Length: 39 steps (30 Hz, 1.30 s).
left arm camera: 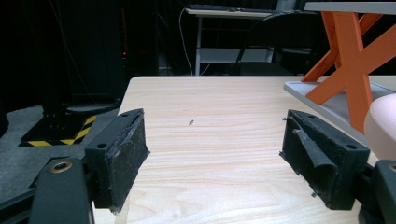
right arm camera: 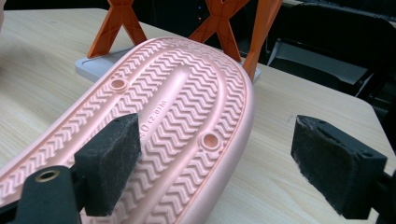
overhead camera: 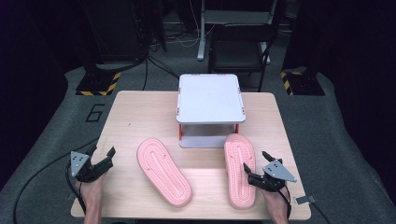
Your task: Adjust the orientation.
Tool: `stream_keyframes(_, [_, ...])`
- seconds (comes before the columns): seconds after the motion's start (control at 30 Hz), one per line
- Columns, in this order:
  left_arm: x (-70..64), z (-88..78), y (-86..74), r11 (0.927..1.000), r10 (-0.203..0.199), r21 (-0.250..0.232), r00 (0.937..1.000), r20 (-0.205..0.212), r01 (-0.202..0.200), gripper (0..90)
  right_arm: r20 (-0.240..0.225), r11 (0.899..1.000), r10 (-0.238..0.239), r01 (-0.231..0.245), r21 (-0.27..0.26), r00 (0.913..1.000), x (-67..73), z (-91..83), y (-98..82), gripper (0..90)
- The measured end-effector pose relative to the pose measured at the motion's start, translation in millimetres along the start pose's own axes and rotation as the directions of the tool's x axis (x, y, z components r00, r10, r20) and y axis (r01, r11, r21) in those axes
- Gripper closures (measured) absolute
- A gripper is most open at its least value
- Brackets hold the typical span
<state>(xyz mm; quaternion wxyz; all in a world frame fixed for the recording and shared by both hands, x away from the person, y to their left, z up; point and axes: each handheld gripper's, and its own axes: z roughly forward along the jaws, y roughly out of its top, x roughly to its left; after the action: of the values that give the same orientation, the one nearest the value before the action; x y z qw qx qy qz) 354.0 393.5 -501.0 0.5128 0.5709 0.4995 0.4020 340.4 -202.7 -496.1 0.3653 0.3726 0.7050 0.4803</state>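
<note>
While both slippers lie sole-up on the table, nothing is being held yet, so this reads as the reach-in step before a first grab.

From the high view, the left slipper sits slanted near the middle of the table, and the right slipper lies almost straight with its far end just in front of the little white shelf on orange legs. The left gripper hovers at the near left corner, well apart from the left slipper, jaws spread. The right gripper is right at the outer edge of the right slipper, jaws spread too.

The left gripper view backs that up: the left gripper has bare wood between its pads, with just a sliver of pale slipper at the right edge and the shelf's orange leg beyond.

The right gripper view is the interesting one. The right gripper straddles the slipper's edge, one pad over the zigzag tread and the other hanging out over the table, neither pressing on anything.

Probably the next move is closing the right jaws on that rim, which calls for dropping a bit lower so the outer pad actually catches the side wall instead of sliding off the top. The left hand needs to travel over to its slipper.
</note>
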Motion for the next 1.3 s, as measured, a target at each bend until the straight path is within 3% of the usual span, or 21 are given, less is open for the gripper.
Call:
stream_keyframes(0.33, [1.1, 0.1, -1.5, 0.9998, -0.014, 0.011, 0.9999, 0.001, 0.014, 21.8, 0.090, 0.997, 0.066, -0.071, 0.044, 0.9938, -38.6, -6.3, -15.7, 17.2])
stream_keyframes(0.57, [0.5, 0.7, -1.9, 0.9999, -0.009, 0.011, 0.9999, 0.005, 0.009, 21.9, 0.143, 0.993, 0.071, -0.084, 0.087, 0.9871, -54.7, -3.4, -21.1, 19.6])
stream_keyframes(0.7, [0.8, 0.6, -1.9, 0.9999, -0.010, 0.012, 0.9999, 0.004, 0.010, 21.9, 0.181, 0.992, 0.104, -0.116, 0.057, 0.9779, -64.6, -10.4, -18.7, 19.2])
stream_keyframes(0.73, [0.9, 0.7, -2.0, 0.9999, -0.011, 0.012, 0.9999, 0.004, 0.011, 21.9, 0.185, 0.991, 0.126, -0.133, 0.025, 0.9745, -67.1, -13.9, -16.4, 19.0])
stream_keyframes(0.77, [1.0, 0.6, -2.0, 0.9998, -0.011, 0.013, 0.9999, 0.004, 0.011, 21.9, 0.185, 0.991, 0.126, -0.133, 0.025, 0.9745, -67.1, -13.9, -16.4, 19.0])
stream_keyframes(0.8, [0.9, 0.9, -2.0, 0.9999, -0.011, 0.012, 0.9999, 0.003, 0.011, 21.9, 0.189, 0.989, 0.150, -0.149, -0.021, 0.9704, -69.5, -21.8, -8.5, 18.8])
stream_keyframes(0.87, [0.9, 1.0, -2.0, 0.9999, -0.012, 0.012, 0.9999, 0.003, 0.012, 21.9, 0.182, 0.987, 0.161, -0.156, -0.044, 0.9700, -68.7, -24.4, -3.5, 18.6])
stream_keyframes(0.9, [0.6, 1.1, -2.0, 0.9999, -0.008, 0.014, 1.0000, 0.004, 0.008, 21.9, 0.161, 0.988, 0.147, -0.139, -0.059, 0.9760, -63.8, -25.7, 5.3, 18.6])
stream_keyframes(0.93, [0.6, 1.1, -2.0, 0.9999, -0.008, 0.014, 1.0000, 0.004, 0.008, 21.9, 0.161, 0.988, 0.147, -0.139, -0.059, 0.9760, -63.8, -25.7, 5.3, 18.6])
stream_keyframes(0.97, [0.3, 1.3, -2.1, 0.9999, -0.008, 0.010, 1.0000, 0.003, 0.008, 21.9, 0.123, 0.994, 0.103, -0.097, -0.054, 0.9870, -53.4, -21.1, 14.8, 18.5])
stream_keyframes(1.03, [0.4, 1.1, -2.0, 0.9999, -0.009, 0.013, 1.0000, 0.004, 0.009, 21.9, 0.109, 0.995, 0.087, -0.082, -0.050, 0.9902, -48.1, -17.3, 17.9, 18.5])
stream_keyframes(1.07, [0.5, 1.0, -2.0, 0.9999, -0.009, 0.013, 0.9999, 0.004, 0.009, 21.9, 0.090, 0.997, 0.072, -0.069, -0.041, 0.9934, -43.1, -13.8, 20.1, 18.5])
stream_keyframes(1.1, [0.6, 0.9, -2.0, 0.9999, -0.009, 0.013, 1.0000, 0.004, 0.009, 21.9, 0.083, 1.000, 0.022, -0.022, -0.004, 0.9963, -35.6, -5.8, 21.4, 18.6])
stream_keyframes(1.2, [1.3, 0.7, -2.1, 0.9998, -0.013, 0.014, 0.9999, 0.003, 0.013, 21.9, 0.090, 0.999, -0.016, 0.012, 0.041, 0.9958, -32.7, 1.0, 18.1, 19.0])
stream_keyframes(1.23, [1.6, 0.6, -2.1, 0.9998, -0.015, 0.014, 0.9999, 0.004, 0.015, 21.9, 0.089, 0.998, -0.014, 0.008, 0.060, 0.9959, -33.2, 2.0, 15.5, 19.1])
stream_keyframes(1.3, [2.0, 0.6, -2.0, 0.9998, -0.014, 0.011, 0.9999, 0.002, 0.014, 21.9, 0.071, 0.998, 0.044, -0.047, 0.049, 0.9965, -37.6, 0.4, 12.7, 18.8])
